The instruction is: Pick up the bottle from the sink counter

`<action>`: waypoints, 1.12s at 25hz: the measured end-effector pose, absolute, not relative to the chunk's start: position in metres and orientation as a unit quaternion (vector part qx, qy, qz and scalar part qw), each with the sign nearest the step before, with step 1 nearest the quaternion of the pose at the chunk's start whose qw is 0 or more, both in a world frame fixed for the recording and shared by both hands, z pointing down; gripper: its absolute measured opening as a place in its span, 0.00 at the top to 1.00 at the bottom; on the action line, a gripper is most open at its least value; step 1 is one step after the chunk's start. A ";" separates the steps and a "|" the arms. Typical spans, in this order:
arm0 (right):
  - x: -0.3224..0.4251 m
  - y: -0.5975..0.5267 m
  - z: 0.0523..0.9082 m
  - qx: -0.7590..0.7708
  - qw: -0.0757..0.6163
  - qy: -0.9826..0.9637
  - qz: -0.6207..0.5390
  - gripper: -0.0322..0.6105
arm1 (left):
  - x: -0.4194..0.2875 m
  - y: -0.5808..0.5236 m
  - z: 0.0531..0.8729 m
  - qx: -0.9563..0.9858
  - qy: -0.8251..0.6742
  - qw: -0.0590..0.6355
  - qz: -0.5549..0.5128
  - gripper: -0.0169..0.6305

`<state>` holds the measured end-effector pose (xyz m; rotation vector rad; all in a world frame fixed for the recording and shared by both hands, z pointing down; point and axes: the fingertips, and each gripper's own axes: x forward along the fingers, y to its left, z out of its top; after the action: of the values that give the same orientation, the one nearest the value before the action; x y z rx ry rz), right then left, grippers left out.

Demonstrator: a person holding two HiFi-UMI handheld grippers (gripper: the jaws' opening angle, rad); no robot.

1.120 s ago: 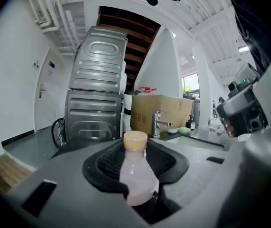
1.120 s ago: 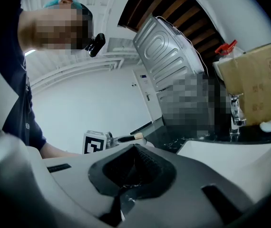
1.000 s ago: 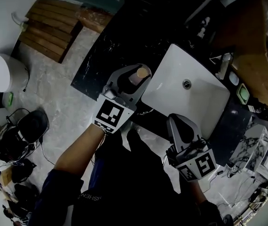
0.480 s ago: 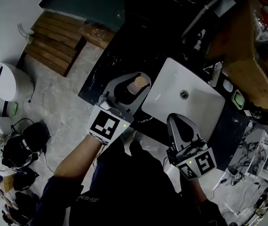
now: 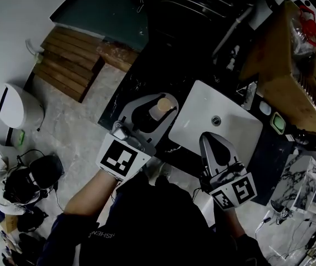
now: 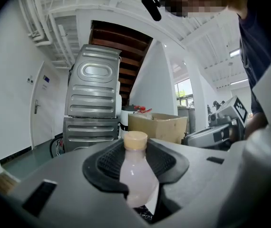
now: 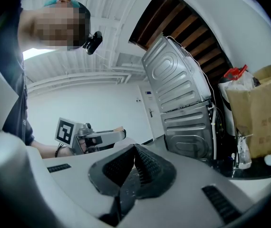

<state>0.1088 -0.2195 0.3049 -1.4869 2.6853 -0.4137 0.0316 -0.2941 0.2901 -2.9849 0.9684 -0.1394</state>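
Left tongs (image 5: 156, 102) are clamped on the bottle (image 6: 136, 171), a pale, cloudy container with a tan cap, held upright between the ribbed black pads. Right tongs (image 7: 134, 152) have their jaws brought together at the tips with nothing between them, and are positioned at the near edge of the white sink (image 5: 237, 133), well apart from the bottle. The bottle is located over the dark marbled counter (image 5: 129, 86), just left of the sink; whether its base touches the counter cannot be determined.
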 end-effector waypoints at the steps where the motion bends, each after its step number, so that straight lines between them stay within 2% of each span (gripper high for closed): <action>1: 0.109 -0.220 0.302 -0.481 0.024 0.867 -0.131 0.91 | 0.031 -0.293 0.286 -0.951 0.307 -0.001 -0.043 0.75; 28: 0.095 -0.213 0.269 -0.485 0.042 0.868 -0.092 0.91 | 0.015 -0.261 0.258 -0.954 0.296 -0.017 -0.039 0.75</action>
<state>0.0950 -0.2132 0.2692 -1.4854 2.6568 -0.2822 0.0151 -0.2609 0.2577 -3.0312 0.9400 -0.1225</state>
